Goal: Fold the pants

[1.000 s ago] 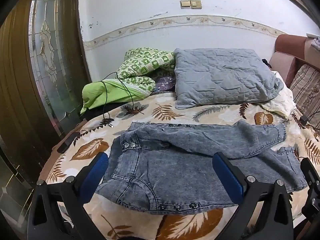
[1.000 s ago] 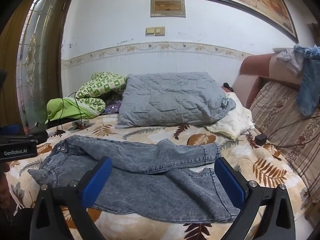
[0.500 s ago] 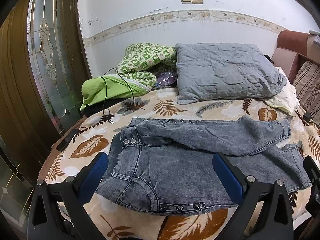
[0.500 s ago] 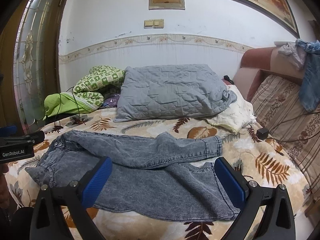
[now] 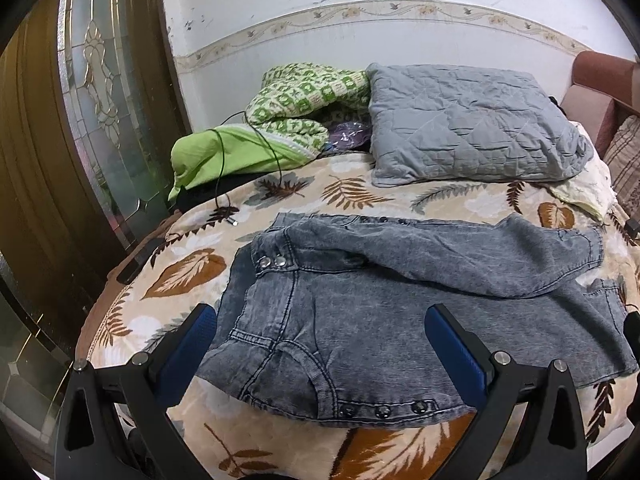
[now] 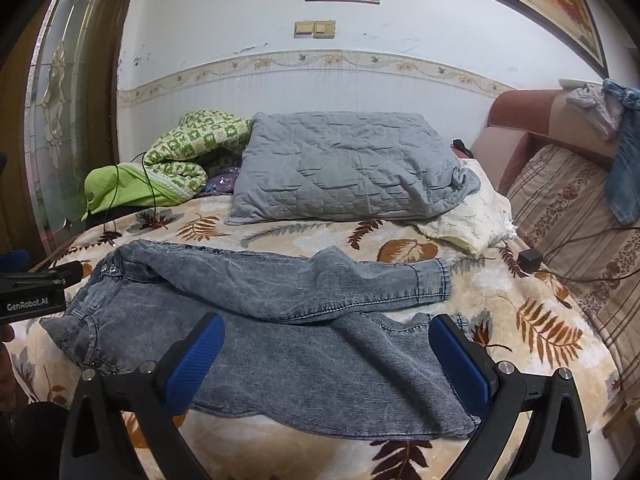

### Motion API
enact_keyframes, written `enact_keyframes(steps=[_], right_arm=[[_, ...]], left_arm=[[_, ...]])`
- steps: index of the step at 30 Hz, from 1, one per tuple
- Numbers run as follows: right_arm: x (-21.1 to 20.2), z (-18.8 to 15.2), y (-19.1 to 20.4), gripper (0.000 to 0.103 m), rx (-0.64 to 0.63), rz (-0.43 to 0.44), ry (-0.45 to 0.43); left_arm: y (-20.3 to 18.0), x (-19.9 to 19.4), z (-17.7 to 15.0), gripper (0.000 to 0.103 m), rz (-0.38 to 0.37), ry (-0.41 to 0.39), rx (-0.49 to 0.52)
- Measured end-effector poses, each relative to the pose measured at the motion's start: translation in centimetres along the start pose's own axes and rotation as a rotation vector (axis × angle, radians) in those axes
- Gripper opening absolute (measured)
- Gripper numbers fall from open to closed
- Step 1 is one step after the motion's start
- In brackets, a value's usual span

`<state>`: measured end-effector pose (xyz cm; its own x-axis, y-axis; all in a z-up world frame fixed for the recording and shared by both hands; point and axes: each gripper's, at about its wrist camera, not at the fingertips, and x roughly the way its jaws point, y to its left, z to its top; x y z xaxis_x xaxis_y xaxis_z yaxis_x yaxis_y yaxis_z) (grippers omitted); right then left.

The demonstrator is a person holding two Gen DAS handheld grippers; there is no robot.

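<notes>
Pants (image 5: 400, 320) lie spread on the bed (image 5: 360, 196), legs only partly overlapped, folding largely outstanding; left gripper (image 5: 320, 344) and right gripper (image 6: 326, 354) both released, holding nothing.

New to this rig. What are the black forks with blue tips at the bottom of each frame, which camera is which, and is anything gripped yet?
No robot arm here: a person holds a two-finger gripper in each hand, and each gripper carries a fisheye camera that looks out along its fingers. The black forks with blue pads are those fingers.

One picture comes from the left gripper, which faces the waist end of the grey jeans. The other comes from the right gripper, which faces the leg end of the jeans.

The jeans lie on a leaf-print bedspread, one leg folded partly across the other. Behind them are a grey quilted pillow and a green blanket.

Both grippers are open and hold nothing.
</notes>
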<state>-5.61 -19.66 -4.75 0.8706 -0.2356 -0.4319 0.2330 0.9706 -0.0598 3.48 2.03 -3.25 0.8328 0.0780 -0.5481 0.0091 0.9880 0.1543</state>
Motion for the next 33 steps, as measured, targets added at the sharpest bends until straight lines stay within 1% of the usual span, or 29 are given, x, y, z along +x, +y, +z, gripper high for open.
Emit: enact_keyframes(steps=[1, 3, 11, 13, 17, 19, 22, 25, 26, 28, 29, 31, 33], right_arm=[[0.1, 0.0, 0.1, 0.103, -0.004, 0.001, 0.004], [0.2, -0.1, 0.3, 0.103, -0.029, -0.007, 0.019], [0.5, -0.2, 1.0, 0.103, -0.050, 0.002, 0.017], [0.5, -0.2, 0.9, 0.103, -0.052, 0.004, 0.019], [0.9, 0.0, 0.4, 0.103, -0.032, 0.007, 0.019], [1.1, 0.2, -0.6, 0.103, 0.006, 0.010, 0.039], [1.4, 0.7, -3.3, 0.103, 0.076, -0.023, 0.046], [1.7, 0.9, -8.1, 0.103, 0.235, -0.044, 0.070], [1.8, 0.8, -9.4, 0.103, 0.293, -0.045, 0.093], [1.7, 0.3, -12.7, 0.103, 0.419, -0.061, 0.102], [1.6, 0.1, -13.9, 0.103, 0.458, -0.071, 0.101], [1.3, -0.3, -15.3, 0.103, 0.484, -0.098, 0.087], [0.8, -0.3, -15.5, 0.103, 0.466, -0.132, 0.074]], left_arm=[[0.0, 0.1, -0.1, 0.103, 0.000, 0.016, -0.002], [0.3, 0.3, -0.1, 0.103, 0.011, 0.015, 0.003], [0.9, 1.0, -0.3, 0.103, 0.023, 0.040, -0.006], [1.0, 0.9, -0.4, 0.103, 0.036, 0.049, 0.015], [0.6, 1.1, -0.6, 0.103, 0.012, 0.068, 0.018], [0.2, 1.0, -0.8, 0.103, -0.001, 0.075, 0.031], [-0.5, 1.0, -1.2, 0.103, -0.015, 0.092, 0.054], [-1.0, 1.1, -1.5, 0.103, -0.029, 0.108, 0.059], [-1.2, 1.1, -1.5, 0.103, -0.033, 0.111, 0.062], [-1.5, 0.8, -1.5, 0.103, -0.040, 0.105, 0.063], [-1.7, 0.6, -1.4, 0.103, -0.042, 0.097, 0.064], [-1.9, 0.2, -1.3, 0.103, -0.048, 0.087, 0.062], [-2.0, -0.2, -1.0, 0.103, -0.053, 0.074, 0.057]])
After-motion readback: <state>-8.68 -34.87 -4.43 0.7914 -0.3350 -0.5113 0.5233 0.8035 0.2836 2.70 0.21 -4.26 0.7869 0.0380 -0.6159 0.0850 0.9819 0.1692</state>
